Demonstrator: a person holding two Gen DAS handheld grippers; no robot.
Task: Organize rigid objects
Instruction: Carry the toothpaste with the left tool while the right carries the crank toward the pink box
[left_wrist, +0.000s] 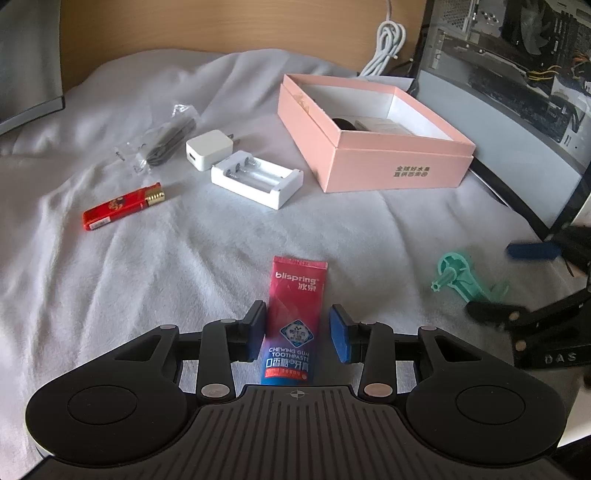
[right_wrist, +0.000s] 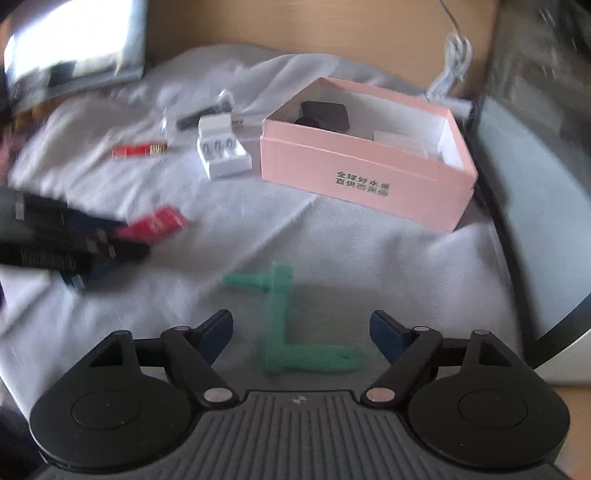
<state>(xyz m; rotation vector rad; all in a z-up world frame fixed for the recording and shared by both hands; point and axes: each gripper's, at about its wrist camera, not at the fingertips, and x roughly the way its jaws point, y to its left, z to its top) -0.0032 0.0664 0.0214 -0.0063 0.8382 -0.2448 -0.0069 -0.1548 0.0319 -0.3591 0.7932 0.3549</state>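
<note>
A red and blue toothpaste tube (left_wrist: 297, 295) lies on the pale sheet between the jaws of my left gripper (left_wrist: 297, 314). Its left pad sits against the tube's edge and the right pad stands clear of it, so the gripper is open. My right gripper (right_wrist: 301, 319) is wide open over a green plastic crank-shaped piece (right_wrist: 280, 325), which rests on the sheet between its fingers, touching neither. The open pink box (left_wrist: 399, 170) stands further back with a black item and a pale item inside. The right wrist view is blurred.
On the sheet to the left lie a red lighter (left_wrist: 122, 208), a white battery charger (left_wrist: 258, 181), a white plug adapter (left_wrist: 208, 151) and a bagged dark cable (left_wrist: 162, 144). A computer case (left_wrist: 517, 92) borders the right side, with a coiled white cord (left_wrist: 386, 48) behind the box.
</note>
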